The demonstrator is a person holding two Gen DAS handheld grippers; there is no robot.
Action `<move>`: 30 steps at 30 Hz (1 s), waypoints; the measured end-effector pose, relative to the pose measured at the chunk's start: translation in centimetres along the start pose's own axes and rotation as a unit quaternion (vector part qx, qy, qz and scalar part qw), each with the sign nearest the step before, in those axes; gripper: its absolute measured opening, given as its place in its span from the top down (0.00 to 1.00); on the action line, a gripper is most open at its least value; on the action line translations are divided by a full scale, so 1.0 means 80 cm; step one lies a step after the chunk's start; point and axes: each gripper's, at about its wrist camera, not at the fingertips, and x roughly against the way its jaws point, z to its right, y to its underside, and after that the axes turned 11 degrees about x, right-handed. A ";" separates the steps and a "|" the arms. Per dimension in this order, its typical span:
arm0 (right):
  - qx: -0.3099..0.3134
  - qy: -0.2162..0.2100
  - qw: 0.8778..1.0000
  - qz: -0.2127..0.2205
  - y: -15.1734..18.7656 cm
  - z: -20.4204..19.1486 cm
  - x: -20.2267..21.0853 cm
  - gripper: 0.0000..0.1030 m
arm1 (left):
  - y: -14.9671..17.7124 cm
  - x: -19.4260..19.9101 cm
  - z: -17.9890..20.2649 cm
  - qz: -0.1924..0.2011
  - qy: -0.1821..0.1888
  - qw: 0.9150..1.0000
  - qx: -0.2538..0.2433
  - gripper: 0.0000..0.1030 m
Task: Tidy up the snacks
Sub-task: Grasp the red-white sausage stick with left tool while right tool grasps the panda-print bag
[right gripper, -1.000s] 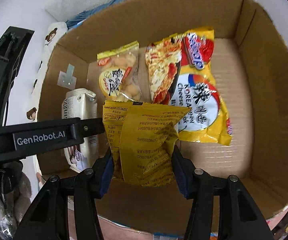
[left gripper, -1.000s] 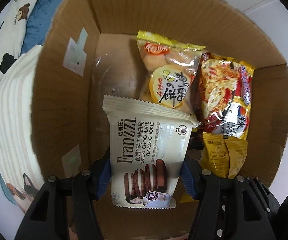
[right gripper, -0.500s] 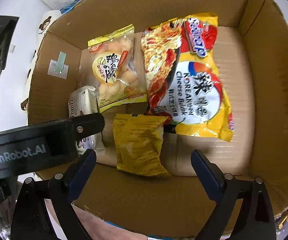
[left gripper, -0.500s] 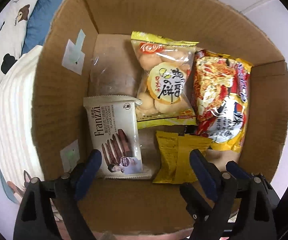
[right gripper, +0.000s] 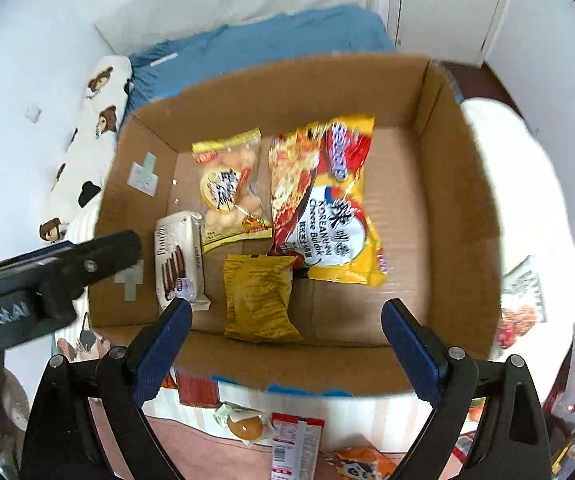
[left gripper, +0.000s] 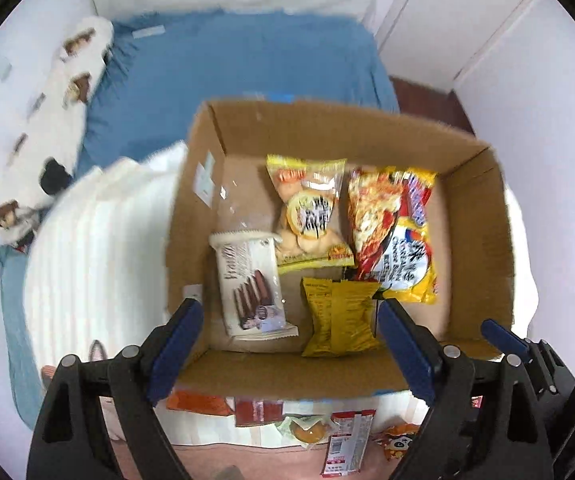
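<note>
A brown cardboard box [left gripper: 483,240] [right gripper: 463,248] sits on a bed. Inside lie a white Franzzi cookie pack [left gripper: 249,284] [right gripper: 177,260], a small yellow packet [left gripper: 339,316] [right gripper: 259,300], a clear bag of round biscuits [left gripper: 311,216] [right gripper: 229,192] and a yellow-red Korean noodle pack [left gripper: 395,240] [right gripper: 327,204]. My left gripper [left gripper: 287,344] is open and empty above the box's near wall. My right gripper [right gripper: 287,348] is open and empty, also above the near wall. The left gripper's arm [right gripper: 47,276] shows at the left of the right wrist view.
Loose snacks lie on the pink cover in front of the box: a red-white packet [left gripper: 347,444] [right gripper: 295,448], a round pastry [left gripper: 305,432] [right gripper: 243,424], an orange pack [left gripper: 195,402]. A white ribbed blanket [left gripper: 99,264] lies left of the box. Another snack pack [right gripper: 521,296] lies to the right.
Both grippers opened and let go: the cookie pack and the yellow packet now lie in the box. Both grippers have pulled back and up, out of the box.
</note>
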 end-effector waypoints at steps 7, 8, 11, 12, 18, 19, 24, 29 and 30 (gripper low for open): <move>0.012 0.004 0.999 0.037 0.052 -0.001 0.068 0.05 | 0.047 0.070 -0.025 0.091 0.005 0.996 0.004 0.13; 0.013 0.001 0.999 0.038 0.063 0.001 0.072 0.05 | 0.059 0.074 -0.027 0.097 0.006 0.995 0.004 0.13; 0.027 0.016 0.999 0.023 0.109 0.005 0.073 0.05 | 0.100 0.076 -0.034 0.105 -0.001 0.994 0.006 0.13; 0.030 0.019 0.999 0.016 0.122 0.006 0.071 0.05 | 0.115 0.074 -0.037 0.106 -0.004 0.994 0.008 0.13; 0.033 0.045 0.997 -0.052 0.222 0.026 0.015 0.05 | 0.202 0.003 -0.053 0.045 -0.031 0.998 0.020 0.13; 0.027 0.043 0.997 -0.062 0.237 0.030 0.005 0.05 | 0.213 -0.013 -0.055 0.031 -0.035 0.999 0.022 0.13; 0.012 0.041 0.996 -0.082 0.289 0.037 -0.047 0.06 | 0.262 -0.080 -0.061 -0.026 -0.059 0.998 0.028 0.13; 0.041 0.093 0.992 -0.075 0.303 0.027 -0.074 0.28 | 0.286 -0.107 -0.044 -0.044 -0.071 0.997 0.003 0.13; 0.035 0.094 0.992 -0.075 0.306 0.029 -0.077 0.36 | 0.289 -0.110 -0.040 -0.047 -0.071 0.996 -0.001 0.13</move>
